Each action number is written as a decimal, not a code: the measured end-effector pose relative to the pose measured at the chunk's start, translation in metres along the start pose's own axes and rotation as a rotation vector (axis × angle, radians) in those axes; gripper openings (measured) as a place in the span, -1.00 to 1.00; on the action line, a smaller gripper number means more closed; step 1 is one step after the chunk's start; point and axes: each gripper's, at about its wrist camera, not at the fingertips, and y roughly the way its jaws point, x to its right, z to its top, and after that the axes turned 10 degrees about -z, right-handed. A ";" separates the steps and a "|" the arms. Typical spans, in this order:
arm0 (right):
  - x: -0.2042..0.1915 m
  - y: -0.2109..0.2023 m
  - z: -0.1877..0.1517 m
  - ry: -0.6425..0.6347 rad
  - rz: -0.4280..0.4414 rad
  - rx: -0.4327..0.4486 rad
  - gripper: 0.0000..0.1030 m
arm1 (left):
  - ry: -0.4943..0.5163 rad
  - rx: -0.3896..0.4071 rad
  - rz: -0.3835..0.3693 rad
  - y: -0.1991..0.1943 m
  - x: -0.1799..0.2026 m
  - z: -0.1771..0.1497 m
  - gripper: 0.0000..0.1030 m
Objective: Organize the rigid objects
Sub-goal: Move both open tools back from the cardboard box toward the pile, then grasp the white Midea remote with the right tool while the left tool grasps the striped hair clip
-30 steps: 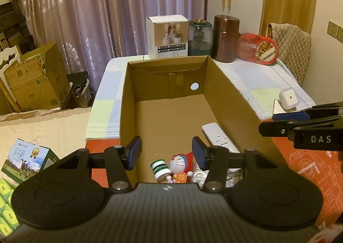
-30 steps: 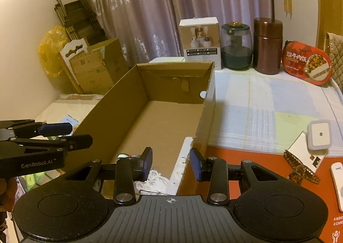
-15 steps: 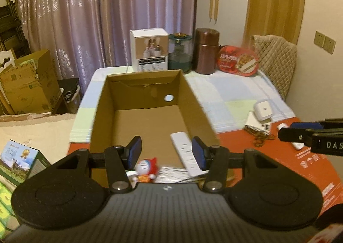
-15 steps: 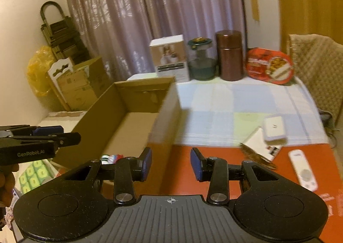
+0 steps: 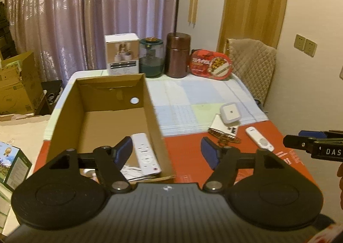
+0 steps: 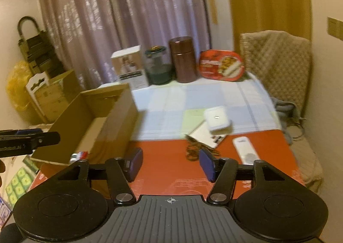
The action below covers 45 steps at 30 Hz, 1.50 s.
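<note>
An open cardboard box (image 5: 150,101) stands on the table's left; it also shows in the right wrist view (image 6: 120,118). A white remote (image 5: 145,154) and small toys lie in its near end. On the red mat lie a white remote (image 5: 259,141), a brown butterfly ornament (image 5: 225,137) and a card; a white square device (image 5: 230,113) sits on the card. My left gripper (image 5: 166,153) is open and empty above the box's near right corner. My right gripper (image 6: 170,163) is open and empty above the red mat (image 6: 171,157), near the ornament (image 6: 193,150) and remote (image 6: 245,149).
At the table's back stand a white carton (image 5: 122,53), a green glass jar (image 5: 151,59), a brown canister (image 5: 178,54) and a red tin (image 5: 211,64). A quilted chair (image 5: 253,65) is at the right. Cardboard boxes (image 5: 17,84) stand on the floor at the left.
Both grippers have pulled back and swung right, away from the box and toward the red mat. Both stay open and empty.
</note>
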 end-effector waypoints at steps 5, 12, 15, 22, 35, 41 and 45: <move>0.035 -0.011 -0.009 0.029 -0.055 -0.007 0.37 | 0.017 0.006 -0.038 0.009 0.024 0.001 0.55; 0.080 -0.018 -0.020 0.078 -0.124 -0.028 0.42 | 0.036 -0.001 -0.098 0.033 0.055 0.003 0.71; 0.094 -0.018 -0.024 0.088 -0.140 -0.035 0.42 | 0.047 -0.006 -0.113 0.043 0.066 0.002 0.71; 0.112 -0.011 -0.029 0.103 -0.149 -0.051 0.42 | 0.083 -0.022 -0.143 0.065 0.088 0.001 0.71; 0.129 0.019 -0.037 0.095 -0.138 -0.076 0.42 | 0.137 -0.062 -0.182 0.111 0.106 -0.004 0.71; 0.134 0.038 -0.037 0.075 -0.124 -0.076 0.42 | 0.147 -0.084 -0.177 0.136 0.107 -0.009 0.71; 0.138 0.052 -0.037 0.059 -0.116 -0.077 0.42 | 0.157 -0.091 -0.174 0.153 0.105 -0.015 0.71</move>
